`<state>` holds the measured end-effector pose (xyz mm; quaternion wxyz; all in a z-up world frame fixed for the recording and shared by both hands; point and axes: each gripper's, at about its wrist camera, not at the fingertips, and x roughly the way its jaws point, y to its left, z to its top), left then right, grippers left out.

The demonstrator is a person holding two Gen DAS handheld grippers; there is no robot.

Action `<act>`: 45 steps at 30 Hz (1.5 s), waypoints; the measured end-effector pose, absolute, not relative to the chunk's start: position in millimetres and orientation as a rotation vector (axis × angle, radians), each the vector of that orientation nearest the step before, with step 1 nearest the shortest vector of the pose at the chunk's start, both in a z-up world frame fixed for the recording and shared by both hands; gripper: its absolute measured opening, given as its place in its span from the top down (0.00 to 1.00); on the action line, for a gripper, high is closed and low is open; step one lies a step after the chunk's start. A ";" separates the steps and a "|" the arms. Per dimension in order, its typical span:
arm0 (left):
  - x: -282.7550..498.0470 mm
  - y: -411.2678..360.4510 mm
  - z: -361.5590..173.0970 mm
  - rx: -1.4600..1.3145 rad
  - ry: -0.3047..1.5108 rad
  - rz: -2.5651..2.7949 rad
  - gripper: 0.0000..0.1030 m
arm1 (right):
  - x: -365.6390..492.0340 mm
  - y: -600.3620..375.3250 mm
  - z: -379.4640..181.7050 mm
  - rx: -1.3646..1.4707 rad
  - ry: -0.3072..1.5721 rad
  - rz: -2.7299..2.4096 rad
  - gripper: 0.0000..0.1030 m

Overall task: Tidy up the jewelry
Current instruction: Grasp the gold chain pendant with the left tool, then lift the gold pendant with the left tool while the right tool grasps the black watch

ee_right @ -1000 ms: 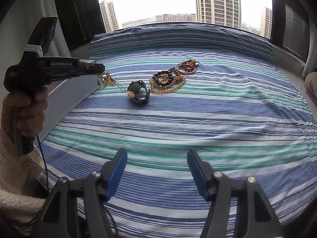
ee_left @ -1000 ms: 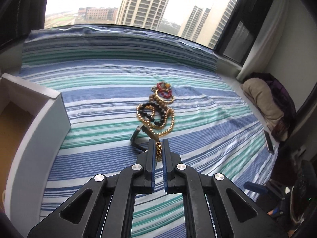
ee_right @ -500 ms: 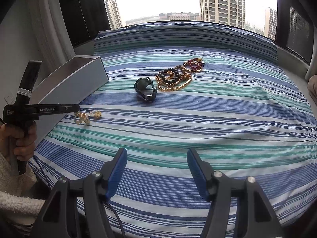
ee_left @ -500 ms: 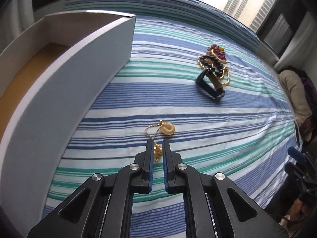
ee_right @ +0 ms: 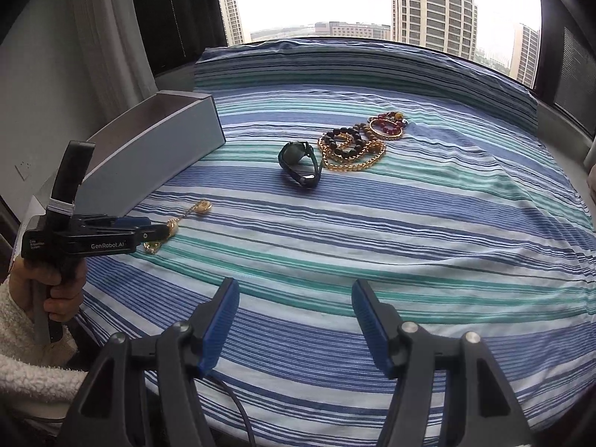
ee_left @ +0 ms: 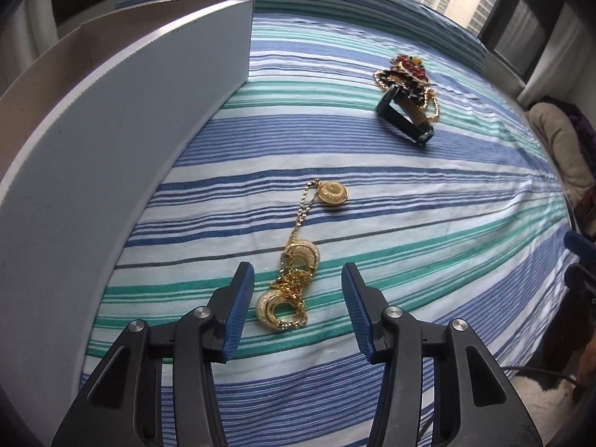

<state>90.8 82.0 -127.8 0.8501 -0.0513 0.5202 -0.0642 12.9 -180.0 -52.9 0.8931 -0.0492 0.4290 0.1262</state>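
Note:
A gold necklace (ee_left: 294, 287) with a round pendant (ee_left: 332, 194) lies on the striped bed sheet (ee_left: 428, 223), beside the open white box (ee_left: 111, 130). My left gripper (ee_left: 298, 273) hangs just over it with its jaws opening. The chain lies between the pads, which do not touch it. In the right wrist view the same necklace (ee_right: 178, 223) lies under the left gripper (ee_right: 160, 231). A black watch (ee_right: 301, 165) and a pile of bead bracelets and gold chain (ee_right: 357, 145) lie farther back. My right gripper (ee_right: 295, 290) stands open over bare sheet.
The white box (ee_right: 156, 149) runs along the bed's left side by the wall. A hand in a fleece sleeve (ee_right: 33, 335) holds the left gripper. A beige cushion (ee_left: 558, 141) lies off the bed's right edge. Windows stand behind the bed.
My left gripper came down beside the white box with the gold necklace, then its jaws spread and the necklace now lies loose on the sheet. The right gripper has hardly moved.

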 end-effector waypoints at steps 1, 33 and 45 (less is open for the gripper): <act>90.7 81.4 -130.0 -0.105 1.101 -0.135 0.51 | 12.4 -179.1 -52.2 -0.106 0.888 0.262 0.38; 74.1 137.0 -96.2 -0.375 1.026 -0.118 1.00 | 241.7 -92.2 -124.5 -0.422 1.214 0.458 0.54; 48.3 151.2 -37.9 -0.460 0.932 -0.139 1.00 | 190.5 -121.3 -48.3 -0.210 1.070 0.541 0.94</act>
